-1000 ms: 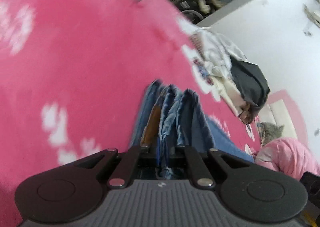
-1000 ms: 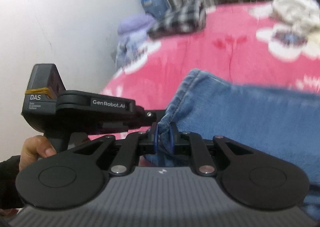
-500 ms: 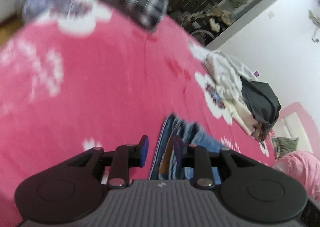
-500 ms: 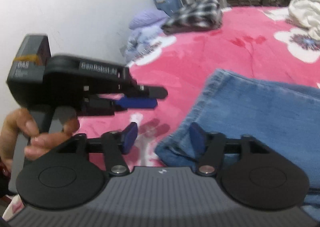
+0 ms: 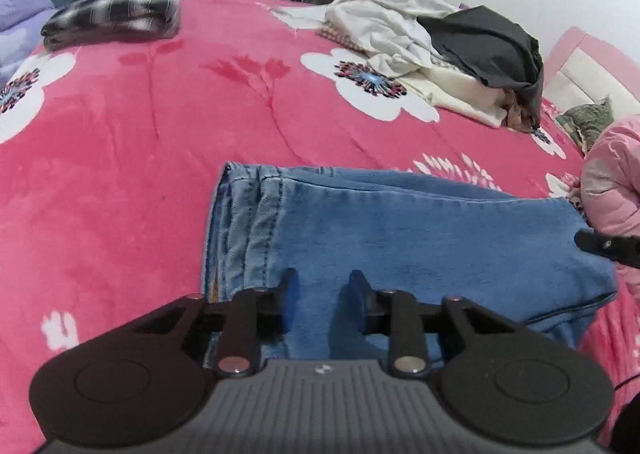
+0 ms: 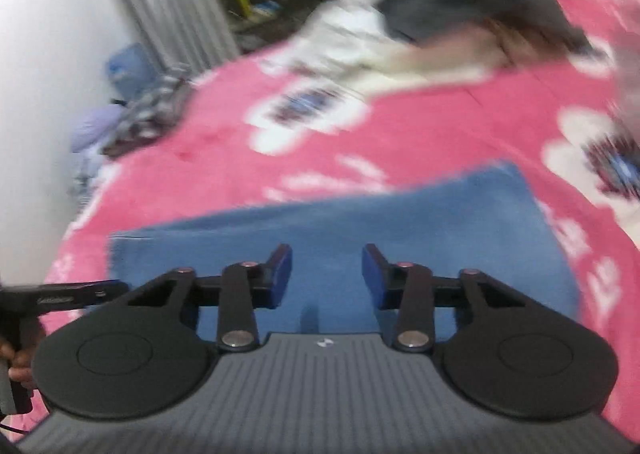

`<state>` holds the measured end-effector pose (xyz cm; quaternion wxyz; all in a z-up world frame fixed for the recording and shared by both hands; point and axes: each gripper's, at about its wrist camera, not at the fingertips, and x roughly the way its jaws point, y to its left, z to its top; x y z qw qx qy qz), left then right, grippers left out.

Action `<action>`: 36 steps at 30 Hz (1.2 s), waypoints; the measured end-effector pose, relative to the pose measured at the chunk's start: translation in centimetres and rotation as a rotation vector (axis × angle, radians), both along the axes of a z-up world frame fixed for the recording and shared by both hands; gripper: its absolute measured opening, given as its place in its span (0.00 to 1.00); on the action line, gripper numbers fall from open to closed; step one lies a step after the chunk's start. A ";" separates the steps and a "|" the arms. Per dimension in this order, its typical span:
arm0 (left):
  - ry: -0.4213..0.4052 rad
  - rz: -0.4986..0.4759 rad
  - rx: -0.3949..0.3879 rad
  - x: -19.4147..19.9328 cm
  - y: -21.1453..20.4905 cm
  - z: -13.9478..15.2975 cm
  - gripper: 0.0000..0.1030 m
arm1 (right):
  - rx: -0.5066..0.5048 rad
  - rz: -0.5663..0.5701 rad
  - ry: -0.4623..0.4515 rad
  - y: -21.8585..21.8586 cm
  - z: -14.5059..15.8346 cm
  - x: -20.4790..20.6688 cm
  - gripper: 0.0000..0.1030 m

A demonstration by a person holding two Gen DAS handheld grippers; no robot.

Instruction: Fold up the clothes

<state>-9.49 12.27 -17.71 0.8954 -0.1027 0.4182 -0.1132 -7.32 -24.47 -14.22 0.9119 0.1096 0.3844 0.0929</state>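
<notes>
Both jaws gaped: my left gripper [image 5: 320,286] and right gripper [image 6: 326,270] hovered over folded blue denim jeans [image 5: 400,238] on pink floral blanket [image 5: 120,133]; label text unreadable.

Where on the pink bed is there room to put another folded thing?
Bare blanket lies between the folded jeans and the plaid stack. The far right is crowded: a clothes pile and a pink jacket.

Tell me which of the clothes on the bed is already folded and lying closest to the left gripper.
The blue jeans, folded flat right under the left gripper; the plaid garment lies far off.
</notes>
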 end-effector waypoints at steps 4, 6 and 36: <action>0.009 0.001 -0.021 0.2 0.8 -0.3 0.22 | -0.008 -0.136 0.095 -5.3 -2.8 1.3 0.00; 0.016 0.013 -0.026 0.5 0.7 0.0 0.20 | -0.050 -0.196 0.043 -5.4 -1.1 1.1 0.05; -0.118 -0.058 0.299 -2.2 -1.1 2.1 0.40 | 0.034 -0.289 0.083 -6.3 -0.9 -2.7 0.07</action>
